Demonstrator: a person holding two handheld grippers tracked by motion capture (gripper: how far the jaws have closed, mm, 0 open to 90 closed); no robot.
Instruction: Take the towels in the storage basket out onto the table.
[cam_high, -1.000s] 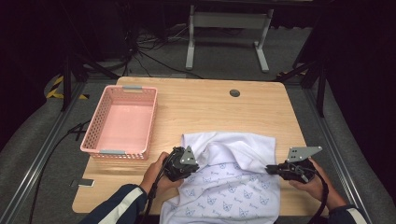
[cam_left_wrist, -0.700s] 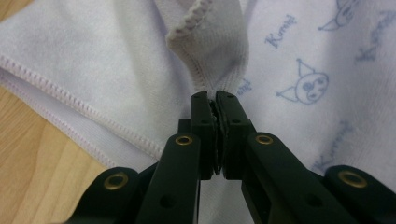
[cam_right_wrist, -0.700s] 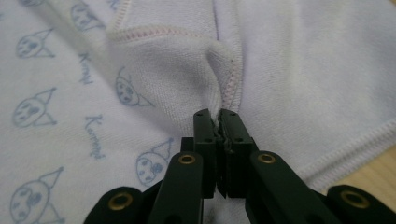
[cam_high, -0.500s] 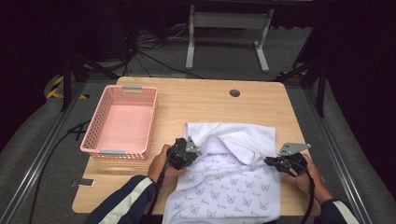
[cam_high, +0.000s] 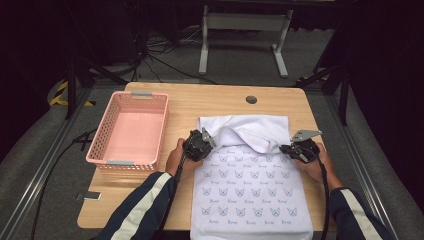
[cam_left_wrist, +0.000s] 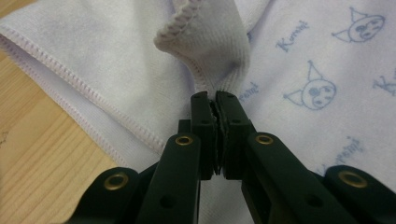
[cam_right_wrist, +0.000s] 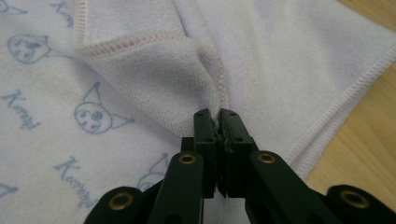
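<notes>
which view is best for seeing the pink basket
The high view: the pink basket sits whole at the table's left, beside the towel. The two gripper views look closely along shut jaws pinching towel cloth, with a strip of wooden table alongside, so they tell nothing about the basket.

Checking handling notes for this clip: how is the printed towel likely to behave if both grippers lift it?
The printed towel is probably floppy: it bunches into soft folds where the left gripper and right gripper pinch it. It looks light, thin knit with stitched hems. It will likely sag between the two grips and drag on the table.
</notes>
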